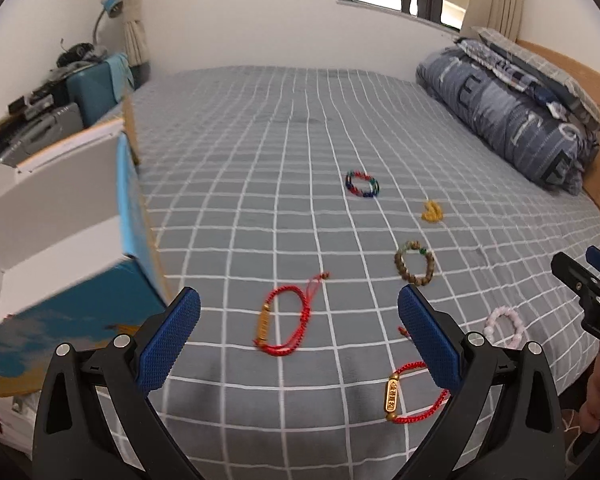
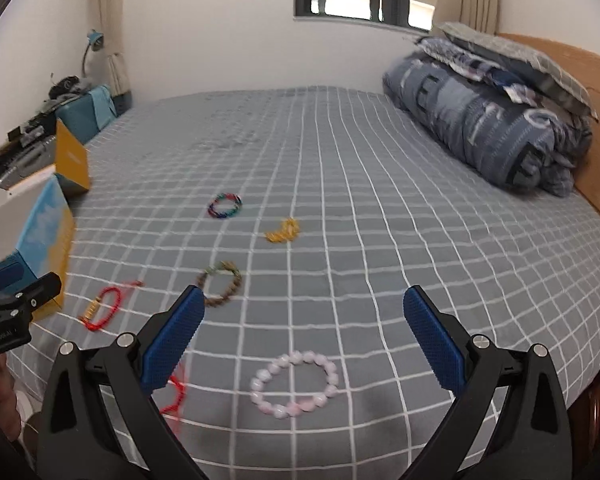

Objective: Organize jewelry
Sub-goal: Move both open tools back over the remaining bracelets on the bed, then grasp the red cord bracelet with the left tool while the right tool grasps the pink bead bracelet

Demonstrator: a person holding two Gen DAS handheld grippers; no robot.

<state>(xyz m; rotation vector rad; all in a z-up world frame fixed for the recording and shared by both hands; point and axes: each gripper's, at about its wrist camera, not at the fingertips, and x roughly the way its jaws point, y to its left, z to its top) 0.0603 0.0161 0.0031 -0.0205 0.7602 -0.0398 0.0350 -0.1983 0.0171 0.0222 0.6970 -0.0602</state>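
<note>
Several bracelets lie on the grey checked bed sheet (image 1: 240,152). In the left wrist view: a red cord bracelet with a gold tube (image 1: 284,322), a second red cord bracelet with a gold tube (image 1: 414,394), a brown bead bracelet (image 1: 414,263), a multicolour bracelet (image 1: 362,185), a yellow piece (image 1: 432,211), a pink bead bracelet (image 1: 506,326). My left gripper (image 1: 298,330) is open above the first red bracelet. My right gripper (image 2: 304,330) is open just before the pink bead bracelet (image 2: 294,384). The right gripper also shows at the right edge of the left wrist view (image 1: 588,280).
An open white box with blue and yellow sides (image 1: 60,236) stands at the bed's left edge, also in the right wrist view (image 2: 48,232). A folded blue quilt (image 1: 512,116) and pillows lie against the wooden headboard (image 1: 596,92). Suitcases and clutter (image 1: 60,92) sit beyond the left side.
</note>
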